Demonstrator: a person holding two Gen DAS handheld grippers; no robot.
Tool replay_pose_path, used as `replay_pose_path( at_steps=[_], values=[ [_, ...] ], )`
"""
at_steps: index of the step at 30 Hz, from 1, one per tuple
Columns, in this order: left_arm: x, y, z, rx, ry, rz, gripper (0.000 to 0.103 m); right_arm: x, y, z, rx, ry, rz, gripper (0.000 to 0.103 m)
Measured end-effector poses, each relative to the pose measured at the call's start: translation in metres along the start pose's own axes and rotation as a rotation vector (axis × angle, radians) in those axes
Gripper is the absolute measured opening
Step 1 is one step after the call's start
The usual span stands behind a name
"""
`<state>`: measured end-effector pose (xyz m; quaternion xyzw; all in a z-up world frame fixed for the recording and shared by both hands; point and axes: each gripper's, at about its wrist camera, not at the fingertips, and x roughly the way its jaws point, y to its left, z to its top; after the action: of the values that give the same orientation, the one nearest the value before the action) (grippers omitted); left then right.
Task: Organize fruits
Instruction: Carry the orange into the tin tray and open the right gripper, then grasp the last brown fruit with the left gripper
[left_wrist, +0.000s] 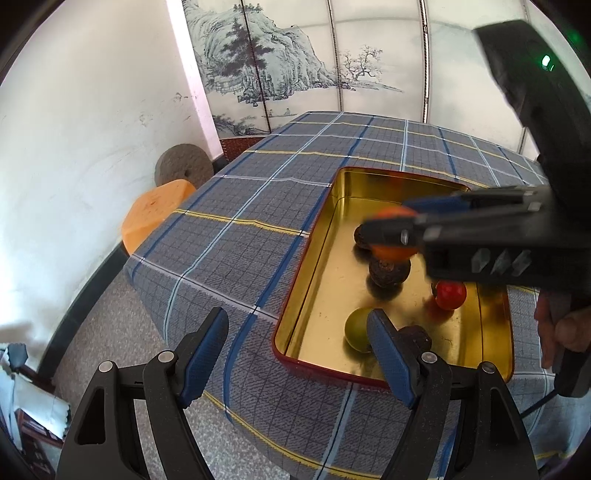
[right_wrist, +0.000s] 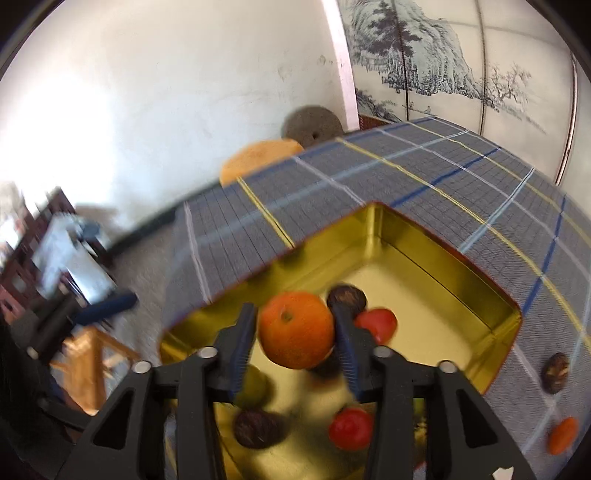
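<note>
A gold tin tray (left_wrist: 314, 266) with a red rim sits on the plaid tablecloth. My right gripper (right_wrist: 295, 332) is shut on an orange (right_wrist: 295, 328) and holds it above the tray; it also shows in the left wrist view (left_wrist: 391, 230). In the tray lie dark brown fruits (left_wrist: 389, 271), a red fruit (left_wrist: 450, 294) and a green fruit (left_wrist: 356, 328). My left gripper (left_wrist: 295, 343) is open and empty at the tray's near left corner. In the right wrist view the tray (right_wrist: 443, 258) holds two red fruits (right_wrist: 351, 428), a green one (right_wrist: 255, 386) and dark ones (right_wrist: 256, 428).
A dark fruit (right_wrist: 555, 373) and a small orange fruit (right_wrist: 562, 435) lie on the tablecloth (left_wrist: 240, 240) right of the tray. An orange stool (left_wrist: 155, 214) and a round stone disc (left_wrist: 183, 166) stand by the white wall. A painted screen (left_wrist: 295, 66) stands behind the table.
</note>
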<state>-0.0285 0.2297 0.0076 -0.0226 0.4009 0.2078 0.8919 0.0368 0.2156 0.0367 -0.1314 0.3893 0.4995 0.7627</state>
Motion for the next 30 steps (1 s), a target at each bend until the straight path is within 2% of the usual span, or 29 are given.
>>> replay_pose_path(
  at_steps=[2, 5, 7, 9, 11, 13, 17, 21, 24, 27, 30],
  values=[
    [-0.003, -0.001, 0.000, 0.006, -0.003, 0.007, 0.078, -0.020, -0.007, 0.000, 0.041, -0.089, 0.021, 0.069],
    [-0.006, -0.005, 0.001, 0.021, -0.009, 0.014, 0.078, -0.052, -0.017, -0.003, 0.064, -0.176, 0.023, 0.069],
    [-0.010, -0.009, 0.002, 0.030, -0.016, 0.013, 0.078, -0.073, -0.025, -0.011, 0.070, -0.209, -0.005, 0.072],
    [-0.014, -0.012, 0.004, 0.043, -0.024, 0.008, 0.078, -0.096, -0.038, -0.027, 0.070, -0.225, -0.068, 0.080],
    [-0.019, -0.022, 0.007, 0.073, -0.039, -0.001, 0.078, -0.114, -0.052, -0.048, 0.062, -0.219, -0.140, 0.082],
    [-0.024, -0.033, 0.011, 0.110, -0.055, -0.016, 0.078, -0.131, -0.075, -0.077, 0.064, -0.183, -0.248, 0.082],
    [-0.033, -0.070, 0.026, 0.207, -0.086, -0.079, 0.078, -0.156, -0.123, -0.134, 0.081, -0.078, -0.478, 0.082],
    [-0.033, -0.112, 0.053, 0.266, -0.080, -0.189, 0.078, -0.194, -0.174, -0.183, 0.219, -0.061, -0.567, 0.082],
    [-0.026, -0.151, 0.079, 0.290, -0.064, -0.277, 0.078, -0.215, -0.202, -0.205, 0.316, -0.093, -0.568, 0.082],
    [-0.004, -0.195, 0.100, 0.343, -0.054, -0.274, 0.078, -0.223, -0.217, -0.220, 0.365, -0.121, -0.541, 0.082],
    [0.032, -0.230, 0.115, 0.375, -0.001, -0.251, 0.074, -0.228, -0.222, -0.225, 0.385, -0.154, -0.503, 0.082]
  ],
)
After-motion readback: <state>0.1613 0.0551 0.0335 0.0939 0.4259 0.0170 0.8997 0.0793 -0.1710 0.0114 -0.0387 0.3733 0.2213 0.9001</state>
